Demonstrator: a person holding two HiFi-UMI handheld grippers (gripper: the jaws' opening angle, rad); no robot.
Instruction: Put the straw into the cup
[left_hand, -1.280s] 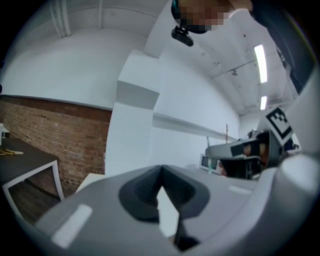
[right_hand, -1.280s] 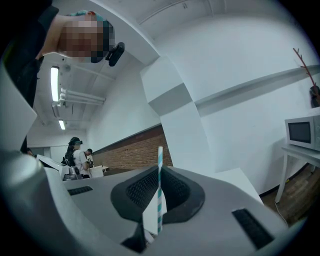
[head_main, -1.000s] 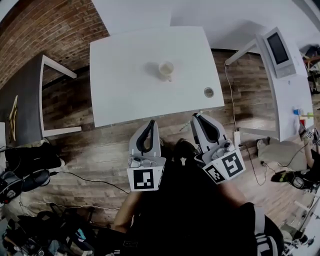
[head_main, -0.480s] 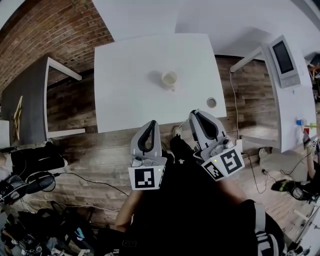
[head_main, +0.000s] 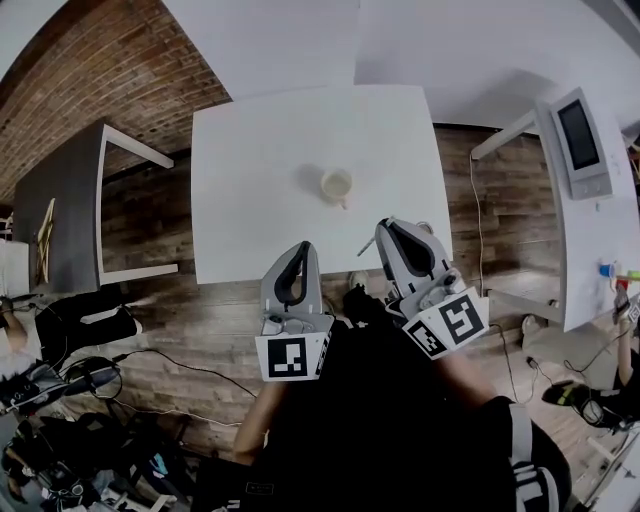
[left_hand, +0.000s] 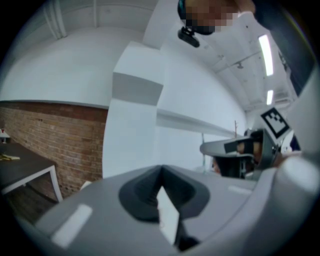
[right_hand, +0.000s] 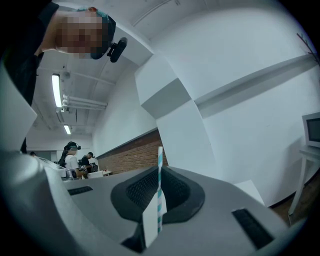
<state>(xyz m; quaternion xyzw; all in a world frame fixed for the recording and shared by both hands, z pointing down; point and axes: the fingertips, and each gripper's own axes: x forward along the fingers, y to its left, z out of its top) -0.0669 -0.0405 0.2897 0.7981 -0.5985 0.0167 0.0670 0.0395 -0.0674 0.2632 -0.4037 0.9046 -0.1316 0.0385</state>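
A pale cup (head_main: 336, 185) stands upright near the middle of the white table (head_main: 250, 150). My right gripper (head_main: 387, 228) reaches over the table's near edge, right of and nearer than the cup. It is shut on a teal-and-white striped straw (right_hand: 159, 182), which sticks up between the pads in the right gripper view. In the head view the straw (head_main: 367, 246) shows as a thin line beside the jaws. My left gripper (head_main: 302, 250) is shut with nothing in it, at the table's near edge, below-left of the cup.
A dark grey table (head_main: 60, 200) stands to the left. To the right is a white desk (head_main: 590, 260) with a screen (head_main: 583, 140). Cables and bags (head_main: 60, 440) lie on the wood floor at lower left. A brick wall (head_main: 110, 60) runs behind.
The table and cup have come nearer to me in the head view. Both grippers now reach the table's near edge. The right gripper now covers the small round object seen earlier near the table's right corner.
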